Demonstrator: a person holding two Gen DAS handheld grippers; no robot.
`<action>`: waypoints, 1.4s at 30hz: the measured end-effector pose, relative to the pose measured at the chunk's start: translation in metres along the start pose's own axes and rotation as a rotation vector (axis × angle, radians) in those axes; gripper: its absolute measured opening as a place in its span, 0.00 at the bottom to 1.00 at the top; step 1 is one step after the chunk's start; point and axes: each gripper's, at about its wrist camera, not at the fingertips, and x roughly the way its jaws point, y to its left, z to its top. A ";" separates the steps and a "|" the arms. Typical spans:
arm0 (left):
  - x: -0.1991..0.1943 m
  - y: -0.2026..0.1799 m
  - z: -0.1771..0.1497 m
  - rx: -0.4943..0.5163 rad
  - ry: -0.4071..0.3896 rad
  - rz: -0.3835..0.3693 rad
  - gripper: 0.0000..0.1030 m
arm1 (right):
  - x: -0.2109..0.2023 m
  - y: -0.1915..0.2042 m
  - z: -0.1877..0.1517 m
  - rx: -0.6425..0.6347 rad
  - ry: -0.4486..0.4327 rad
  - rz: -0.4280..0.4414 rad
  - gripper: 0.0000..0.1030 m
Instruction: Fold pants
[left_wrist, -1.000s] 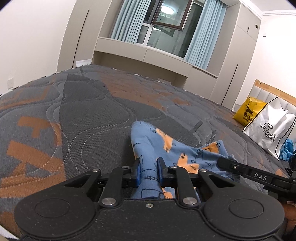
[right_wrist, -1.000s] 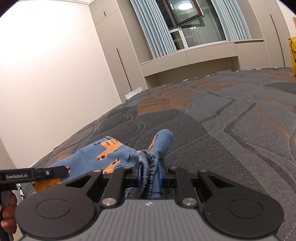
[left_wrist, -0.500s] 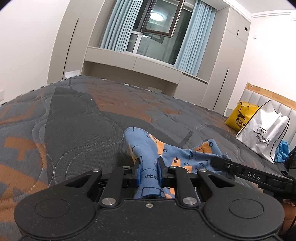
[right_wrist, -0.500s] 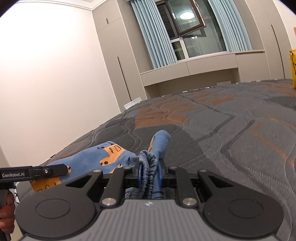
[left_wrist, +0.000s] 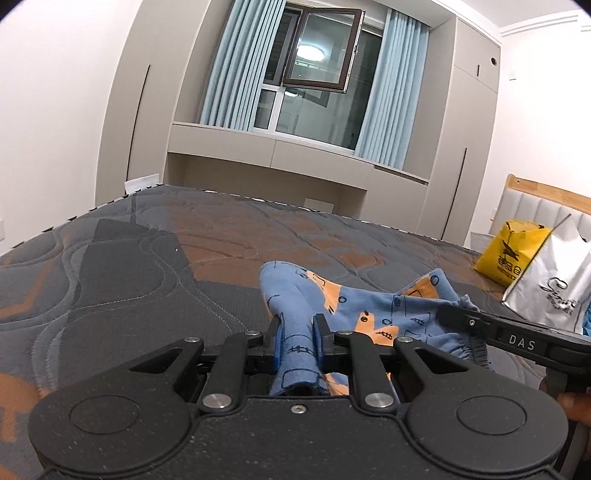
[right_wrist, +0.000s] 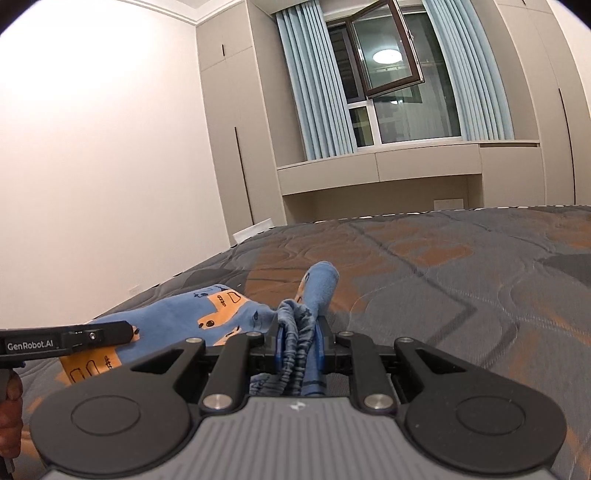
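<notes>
Small blue pants (left_wrist: 369, 310) with orange prints lie on the grey and orange mattress (left_wrist: 147, 266). My left gripper (left_wrist: 298, 332) is shut on a leg cuff of the pants. My right gripper (right_wrist: 298, 334) is shut on the gathered elastic waistband of the pants (right_wrist: 177, 325). The cloth spans between the two grippers, held just above the mattress (right_wrist: 461, 280). The right gripper's body shows at the right of the left wrist view (left_wrist: 517, 341). The left gripper's body shows at the left of the right wrist view (right_wrist: 55, 341).
A yellow bag (left_wrist: 511, 251) and a silver bag (left_wrist: 554, 284) stand against the headboard at the right. Beyond the mattress's far edge are a window bench (left_wrist: 295, 155), curtains and wardrobes. A white wall (right_wrist: 92, 166) runs along the left.
Both grippers have risen and tilted upward with the pants; more of the window and wall shows, less of the mattress. Both grips are unchanged.
</notes>
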 end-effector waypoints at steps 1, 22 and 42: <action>0.007 0.002 0.000 -0.006 0.005 0.000 0.17 | 0.008 -0.003 0.001 0.001 0.004 -0.003 0.18; 0.045 0.021 -0.024 -0.029 0.140 0.009 0.19 | 0.059 -0.029 -0.034 0.045 0.153 -0.091 0.30; -0.024 0.009 -0.015 -0.025 0.070 0.128 0.98 | -0.008 -0.017 -0.030 0.040 0.045 -0.153 1.00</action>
